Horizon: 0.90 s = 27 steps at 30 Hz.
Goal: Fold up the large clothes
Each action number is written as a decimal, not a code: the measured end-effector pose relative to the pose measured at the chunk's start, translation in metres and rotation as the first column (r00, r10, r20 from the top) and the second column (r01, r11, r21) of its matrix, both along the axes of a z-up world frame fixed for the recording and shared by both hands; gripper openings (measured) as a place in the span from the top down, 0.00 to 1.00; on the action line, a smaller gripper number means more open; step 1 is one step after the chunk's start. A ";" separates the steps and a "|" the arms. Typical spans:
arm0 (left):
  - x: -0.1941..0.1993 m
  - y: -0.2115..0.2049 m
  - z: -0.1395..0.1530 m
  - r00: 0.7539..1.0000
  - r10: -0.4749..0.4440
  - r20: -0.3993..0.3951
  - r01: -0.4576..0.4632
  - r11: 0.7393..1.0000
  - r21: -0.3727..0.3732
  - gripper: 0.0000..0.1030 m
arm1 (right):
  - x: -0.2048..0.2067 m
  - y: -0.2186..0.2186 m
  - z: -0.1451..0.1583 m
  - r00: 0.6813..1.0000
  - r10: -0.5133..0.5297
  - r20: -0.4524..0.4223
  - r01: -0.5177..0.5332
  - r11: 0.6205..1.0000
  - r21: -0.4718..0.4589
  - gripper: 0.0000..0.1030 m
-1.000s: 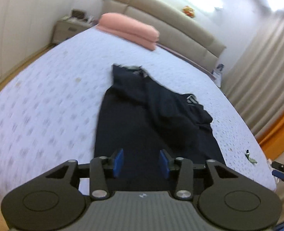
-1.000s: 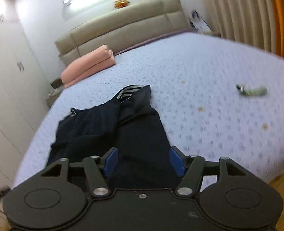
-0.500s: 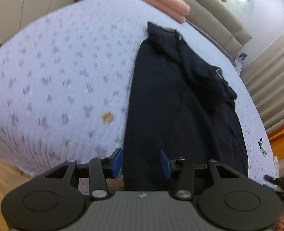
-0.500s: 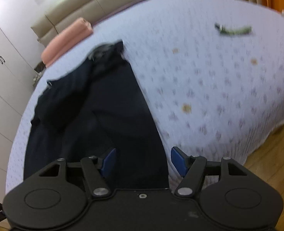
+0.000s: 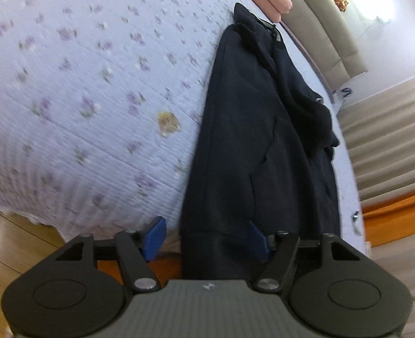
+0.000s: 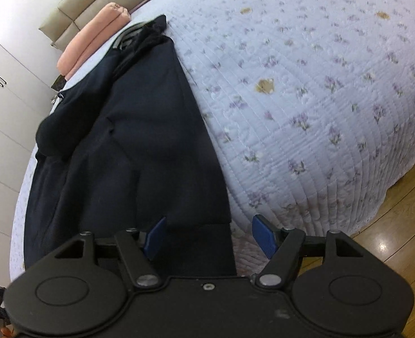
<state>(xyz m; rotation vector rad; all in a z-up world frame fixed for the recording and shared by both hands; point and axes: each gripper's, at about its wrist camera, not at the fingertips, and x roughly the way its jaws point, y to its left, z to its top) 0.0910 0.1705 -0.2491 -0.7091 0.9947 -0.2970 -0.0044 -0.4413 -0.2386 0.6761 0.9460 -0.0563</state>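
Both hand-held grippers spread, left (image 5: 207, 238) opening | garment (image 5: 252, 129) lengthwise toward headboard (image 5: 320, 28), apparently

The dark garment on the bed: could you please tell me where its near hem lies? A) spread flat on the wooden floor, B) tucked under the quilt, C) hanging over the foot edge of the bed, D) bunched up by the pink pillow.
C: in both wrist views the dark garment runs down the quilt and its hem drops past the bed's foot edge, above the wooden floor.
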 end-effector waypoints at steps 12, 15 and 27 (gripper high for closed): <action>0.000 -0.019 -0.022 0.999 -0.017 -0.028 0.015 0.998 -0.066 0.94 | 0.008 0.019 -0.006 0.996 0.088 0.011 -0.088 0.995 0.054 0.63; -0.008 -0.013 -0.010 0.999 0.013 0.044 -0.007 0.989 -0.151 0.94 | 0.005 0.026 0.015 0.988 0.139 0.065 -0.140 0.990 0.016 0.92; -0.024 0.004 0.013 0.986 0.084 0.144 -0.052 0.975 -0.215 0.94 | -0.009 0.016 0.065 0.972 0.153 0.176 -0.148 0.988 -0.042 0.92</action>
